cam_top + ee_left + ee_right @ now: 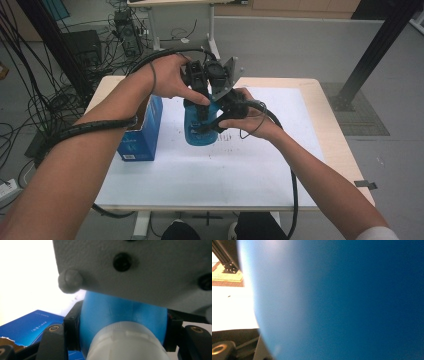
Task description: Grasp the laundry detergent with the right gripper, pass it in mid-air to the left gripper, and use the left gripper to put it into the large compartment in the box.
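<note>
While both grippers clamp the blue bottle standing near the middle of the desk, the work looks like loosening its white cap. The left gripper comes from above, its jaws closed on the neck just behind the cap, as the left gripper view shows; the right gripper has its jaws pressed against the bottle's body lower down. To do this well, I judge the lower grip should hold the body square and still while the upper hand turns about the bottle's own axis, without tilting or squeezing harder. A blue carton stands just beside the bottle on the left. White paper covers most of the pale wooden desk. Beyond it lie a grey floor, tangled cables and dark frame posts.
</note>
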The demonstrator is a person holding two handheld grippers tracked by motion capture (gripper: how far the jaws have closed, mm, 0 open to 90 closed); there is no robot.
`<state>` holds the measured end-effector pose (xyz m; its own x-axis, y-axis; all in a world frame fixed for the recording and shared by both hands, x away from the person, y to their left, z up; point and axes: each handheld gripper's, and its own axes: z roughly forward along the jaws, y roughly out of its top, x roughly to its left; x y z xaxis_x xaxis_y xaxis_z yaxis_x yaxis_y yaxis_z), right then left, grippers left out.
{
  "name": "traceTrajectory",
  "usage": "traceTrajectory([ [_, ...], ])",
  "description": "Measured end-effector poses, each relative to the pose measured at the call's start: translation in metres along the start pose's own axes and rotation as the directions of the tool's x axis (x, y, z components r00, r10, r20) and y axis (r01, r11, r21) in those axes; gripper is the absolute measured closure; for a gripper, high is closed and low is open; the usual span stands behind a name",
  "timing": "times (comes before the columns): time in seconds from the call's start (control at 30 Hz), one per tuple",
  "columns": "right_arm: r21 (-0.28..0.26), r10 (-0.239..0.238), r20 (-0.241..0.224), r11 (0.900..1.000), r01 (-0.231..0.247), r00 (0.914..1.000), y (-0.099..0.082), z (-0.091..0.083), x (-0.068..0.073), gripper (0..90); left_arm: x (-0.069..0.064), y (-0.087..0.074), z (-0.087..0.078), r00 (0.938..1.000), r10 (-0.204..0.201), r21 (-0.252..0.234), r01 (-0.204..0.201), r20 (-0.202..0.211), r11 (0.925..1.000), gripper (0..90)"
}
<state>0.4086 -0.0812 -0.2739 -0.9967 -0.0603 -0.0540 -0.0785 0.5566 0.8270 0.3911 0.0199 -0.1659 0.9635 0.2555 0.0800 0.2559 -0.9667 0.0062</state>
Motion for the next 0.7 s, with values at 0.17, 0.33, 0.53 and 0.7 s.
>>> traceTrajectory([
  [0.17,0.002,-0.002,0.000,1.0000,0.002,1.0000,-0.0002,0.0005,0.0001,42.4,-0.0001,-0.0006,-0.0001,1.0000,-0.001,-0.004,0.001,-0.001,1.0000,36.7],
  [0.33,-0.004,-0.003,0.004,1.0000,0.003,1.0000,0.0000,-0.0008,-0.0004,42.3,-0.0004,0.0004,-0.0017,1.0000,0.000,-0.002,0.000,-0.009,1.0000,36.8],
  [0.53,-0.001,0.000,0.000,1.0000,0.000,1.0000,-0.0003,-0.0010,-0.0004,42.2,0.0003,0.0007,-0.0010,1.0000,-0.001,0.002,0.001,-0.001,1.0000,36.8],
  [0.7,0.002,0.001,-0.002,1.0000,-0.001,1.0000,-0.0006,-0.0009,-0.0001,42.1,-0.0001,0.0007,-0.0009,1.0000,-0.003,0.005,0.003,0.001,1.0000,36.7],
])
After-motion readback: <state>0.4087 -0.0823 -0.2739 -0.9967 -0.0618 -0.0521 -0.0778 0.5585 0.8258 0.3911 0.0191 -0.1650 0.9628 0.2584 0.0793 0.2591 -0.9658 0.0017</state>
